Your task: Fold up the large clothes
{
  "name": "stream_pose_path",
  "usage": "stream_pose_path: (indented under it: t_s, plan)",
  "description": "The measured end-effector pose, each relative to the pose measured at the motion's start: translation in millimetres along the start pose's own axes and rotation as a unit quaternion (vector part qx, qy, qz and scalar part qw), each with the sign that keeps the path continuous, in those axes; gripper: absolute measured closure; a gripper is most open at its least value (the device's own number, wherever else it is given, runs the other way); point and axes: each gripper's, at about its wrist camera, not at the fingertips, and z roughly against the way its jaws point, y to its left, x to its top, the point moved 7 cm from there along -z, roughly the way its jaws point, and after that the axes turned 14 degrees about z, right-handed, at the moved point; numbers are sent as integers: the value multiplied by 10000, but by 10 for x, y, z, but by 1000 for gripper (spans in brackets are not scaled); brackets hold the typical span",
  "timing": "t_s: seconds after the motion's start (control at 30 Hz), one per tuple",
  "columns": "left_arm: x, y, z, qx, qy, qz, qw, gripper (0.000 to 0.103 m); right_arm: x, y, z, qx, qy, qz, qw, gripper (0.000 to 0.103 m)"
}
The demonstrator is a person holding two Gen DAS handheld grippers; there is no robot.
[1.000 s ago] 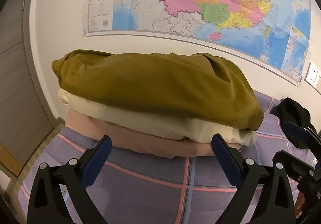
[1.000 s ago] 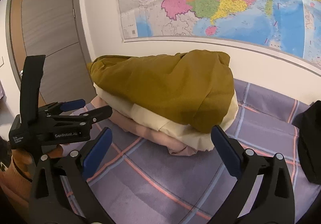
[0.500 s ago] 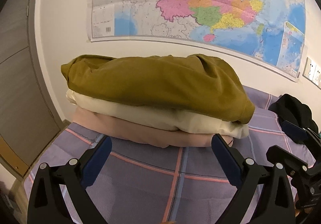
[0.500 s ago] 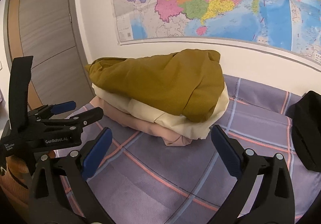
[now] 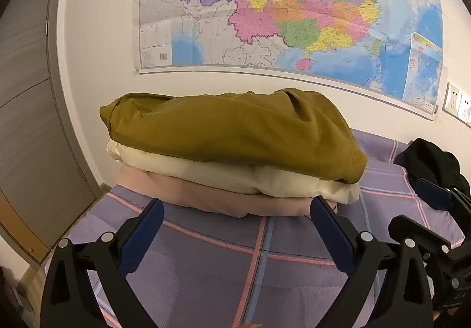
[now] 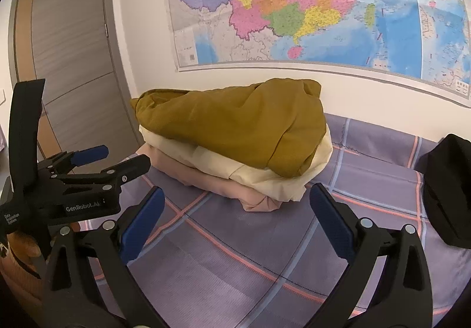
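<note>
Clothes lie folded in a stack on a bed (image 5: 206,269) with a purple plaid cover, and nothing is being held. Nearest in the left wrist view, the left tool (image 5: 237,229) has its blue pads (image 5: 141,239) spread wide over bare cover, just short of the stack and not touching it. The right tool (image 6: 235,219) is spread the same way in its own view, empty, a little further from the stack and off its right front corner. The left tool's side shows at the left of the right wrist view, fingers pointing toward the stack's near left corner; the right tool shows at the right edge of the left wrist view.

Beyond the pads sits the stack of three pieces. The pink piece (image 5: 206,195) is at the bottom, flat on the cover. The cream piece (image 5: 235,175) rests on it, its right front corner sticking out past the top layer. The mustard piece (image 5: 229,131) lies on top, bulky and rounded, with creases near its right end.

To the right, apart from the stack, a black item (image 6: 447,189) lies on the cover; whether it is clothing I cannot tell.

Behind the stack, the bed meets a white wall (image 5: 97,48). A large coloured map (image 5: 294,10) hangs on it above the stack. White wall switches (image 5: 459,104) sit at the far right, and a grey-brown door (image 6: 73,42) stands to the left.
</note>
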Motion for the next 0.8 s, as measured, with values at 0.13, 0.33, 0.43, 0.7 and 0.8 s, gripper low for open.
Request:
stream_pose_path:
  t_s: [0.13, 0.33, 0.43, 0.7, 0.8]
  plan:
    - [-15, -3, 25, 50, -19, -41, 10000, 7, -15, 7, 9, 2, 3, 0, 10000, 6]
    - [-39, -16, 65, -2, 23, -60, 10000, 7, -38, 11, 39, 27, -14, -40, 10000, 6]
    - [-50, -33, 102, -11, -2, -105, 9999, 7, -51, 25, 45, 15, -1, -47, 10000, 6]
    - [-56, -51, 145, -5, -60, -147, 9999, 7, -52, 25, 109, -32, -95, -119, 9999, 6]
    - [-67, -61, 154, -6, -59, -169, 9998, 7, -67, 27, 118, -42, -90, -136, 9999, 6]
